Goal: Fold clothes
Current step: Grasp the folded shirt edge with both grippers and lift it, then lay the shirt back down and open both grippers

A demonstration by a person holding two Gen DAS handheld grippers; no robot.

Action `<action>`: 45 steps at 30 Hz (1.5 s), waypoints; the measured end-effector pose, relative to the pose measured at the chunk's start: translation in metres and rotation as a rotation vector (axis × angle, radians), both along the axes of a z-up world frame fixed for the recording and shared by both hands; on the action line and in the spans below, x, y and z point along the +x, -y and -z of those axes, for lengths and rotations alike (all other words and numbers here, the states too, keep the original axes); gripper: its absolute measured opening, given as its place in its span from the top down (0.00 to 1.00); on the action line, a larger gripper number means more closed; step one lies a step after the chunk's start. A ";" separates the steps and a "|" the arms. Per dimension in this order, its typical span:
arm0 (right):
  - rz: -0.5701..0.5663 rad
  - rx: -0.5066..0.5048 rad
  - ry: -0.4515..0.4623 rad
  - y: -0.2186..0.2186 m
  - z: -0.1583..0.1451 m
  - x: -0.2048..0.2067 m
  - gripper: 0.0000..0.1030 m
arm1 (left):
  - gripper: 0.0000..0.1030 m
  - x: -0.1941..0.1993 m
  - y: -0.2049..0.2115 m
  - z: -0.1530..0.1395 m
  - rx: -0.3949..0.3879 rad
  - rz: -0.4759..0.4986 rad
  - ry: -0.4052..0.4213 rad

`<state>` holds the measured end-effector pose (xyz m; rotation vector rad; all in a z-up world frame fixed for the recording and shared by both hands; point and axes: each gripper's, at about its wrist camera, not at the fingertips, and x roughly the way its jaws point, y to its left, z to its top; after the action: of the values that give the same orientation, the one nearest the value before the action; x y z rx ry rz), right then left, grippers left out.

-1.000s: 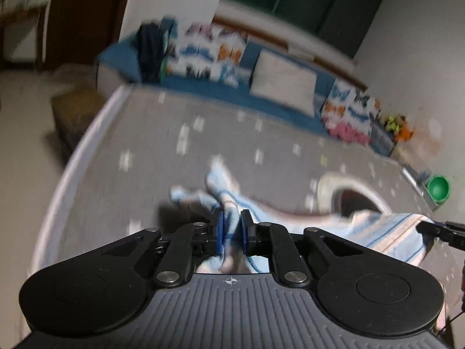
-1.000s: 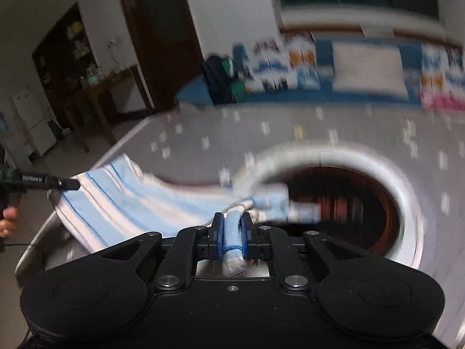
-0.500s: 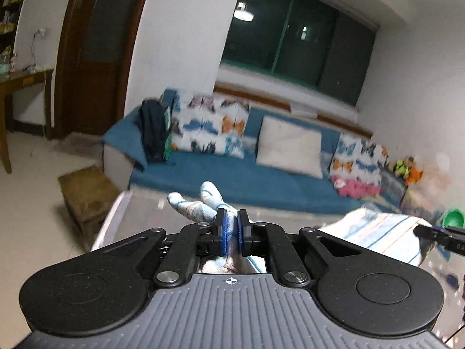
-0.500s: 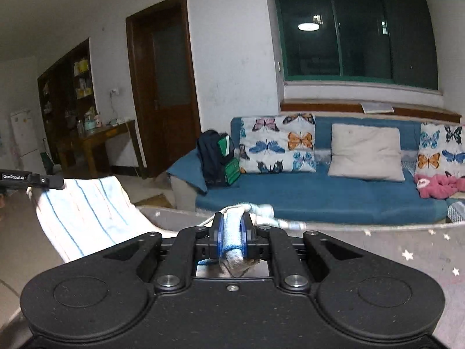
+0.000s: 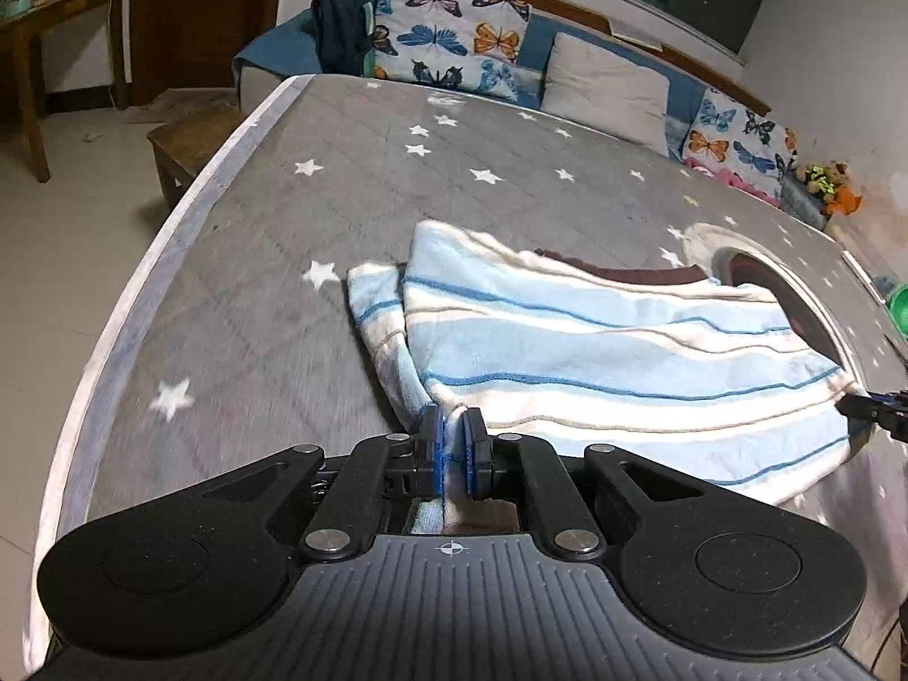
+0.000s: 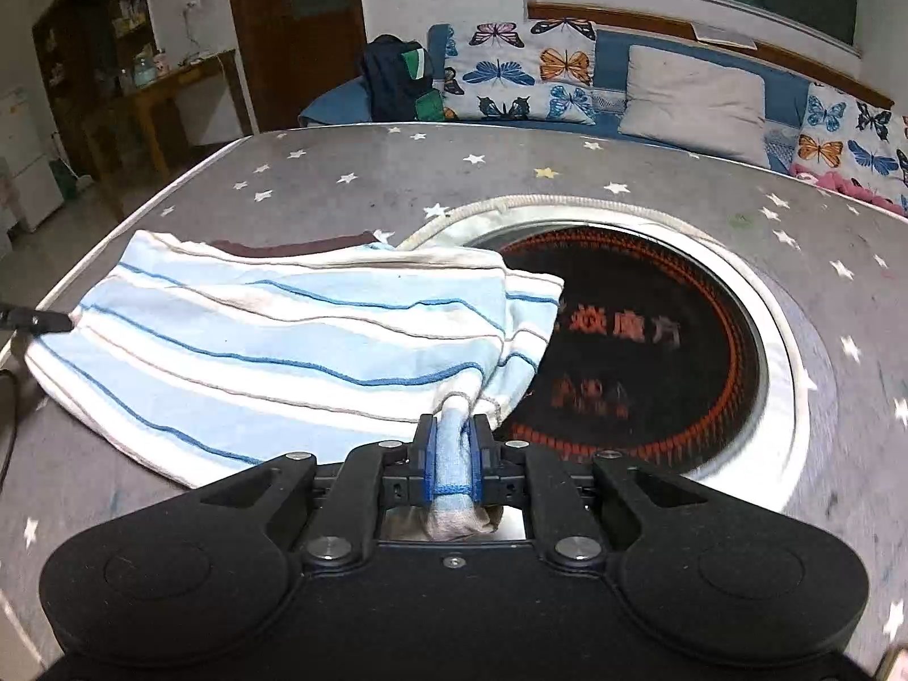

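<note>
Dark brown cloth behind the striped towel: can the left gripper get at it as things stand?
Probably not: the left gripper is shut on the striped towel, which lies between it and the dark brown cloth, covering most of it.

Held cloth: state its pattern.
The cloth is light blue and white with thin darker-blue stripes; right wrist view.

Left gripper (image 5: 452,436): you hold it tilted downward, jaws closed on a corner of the striped garment (image 5: 596,352).
Right gripper (image 6: 452,442): also tilted downward, jaws pinching a bunched corner.
</note>
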<state>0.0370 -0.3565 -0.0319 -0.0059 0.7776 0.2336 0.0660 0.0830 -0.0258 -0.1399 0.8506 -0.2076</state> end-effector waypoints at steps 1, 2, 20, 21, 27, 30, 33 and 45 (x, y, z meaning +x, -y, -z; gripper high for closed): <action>0.001 -0.005 -0.003 -0.001 -0.001 -0.005 0.88 | 0.93 -0.003 0.001 0.001 0.010 0.005 -0.005; 0.001 -0.011 -0.007 -0.002 0.000 -0.007 0.88 | 0.92 -0.006 0.001 0.003 0.023 0.010 -0.011; -0.110 -0.150 0.085 -0.047 -0.019 -0.033 0.71 | 0.54 -0.022 0.010 0.000 0.245 0.010 0.024; -0.131 -0.146 0.070 -0.054 -0.012 -0.032 0.71 | 0.52 -0.022 0.010 -0.001 0.254 0.005 0.025; -0.189 -0.163 0.002 -0.079 0.020 -0.029 0.67 | 0.42 -0.024 0.009 -0.004 0.290 -0.017 0.044; -0.199 -0.182 0.022 -0.083 0.015 -0.035 0.64 | 0.36 -0.023 0.011 -0.006 0.315 -0.034 0.067; -0.185 -0.159 0.030 -0.080 0.012 -0.038 0.58 | 0.29 -0.021 0.013 -0.008 0.312 -0.049 0.081; -0.147 -0.112 0.027 -0.075 0.017 -0.038 0.49 | 0.23 -0.013 0.032 -0.010 0.315 -0.038 0.099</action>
<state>-0.0010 -0.2818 -0.0491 -0.1716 0.7636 0.3284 0.0532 0.0509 -0.0155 0.1483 0.7708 -0.0425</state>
